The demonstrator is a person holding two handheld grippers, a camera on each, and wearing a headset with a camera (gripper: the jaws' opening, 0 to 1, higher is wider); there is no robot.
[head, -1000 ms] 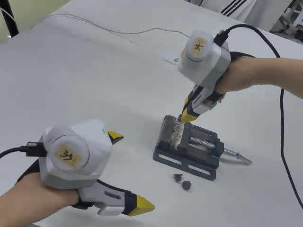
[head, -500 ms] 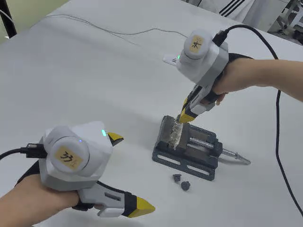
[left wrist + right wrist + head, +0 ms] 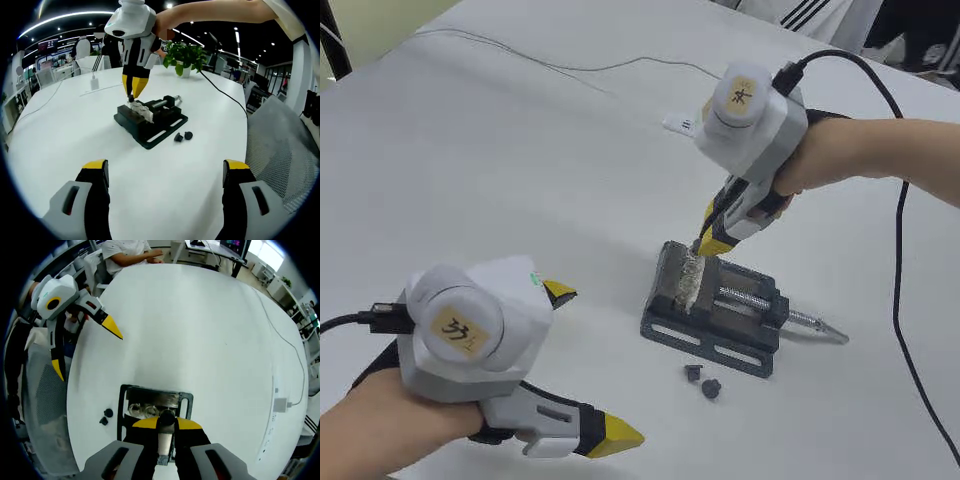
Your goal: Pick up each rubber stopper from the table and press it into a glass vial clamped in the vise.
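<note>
A black vise (image 3: pixel 740 335) holds a row of glass vials (image 3: pixel 687 282) in its jaws. My right gripper (image 3: pixel 704 244) points down at the far end of that row, shut on a dark rubber stopper (image 3: pixel 167 416) right above the vials (image 3: pixel 144 410). Two loose stoppers lie on the table in front of the vise (image 3: pixel 693 372) (image 3: pixel 711 388), also visible as stoppers (image 3: pixel 178 137) (image 3: pixel 188 135) in the left gripper view. My left gripper (image 3: pixel 590 363) hovers open and empty at the near left, well short of the vise (image 3: pixel 159 120). From there the right gripper (image 3: pixel 134 86) stands over the vials.
The white table (image 3: pixel 520 170) stretches bare to the left and back. A thin cable (image 3: pixel 560 68) runs across its far side and a white plug (image 3: pixel 680 125) lies behind the right gripper. The right gripper's black cord (image 3: pixel 900 260) trails along the right edge.
The right gripper's tips have stayed at the far end of the vial row, with only a slight shift. The left gripper has held its place, still open.
</note>
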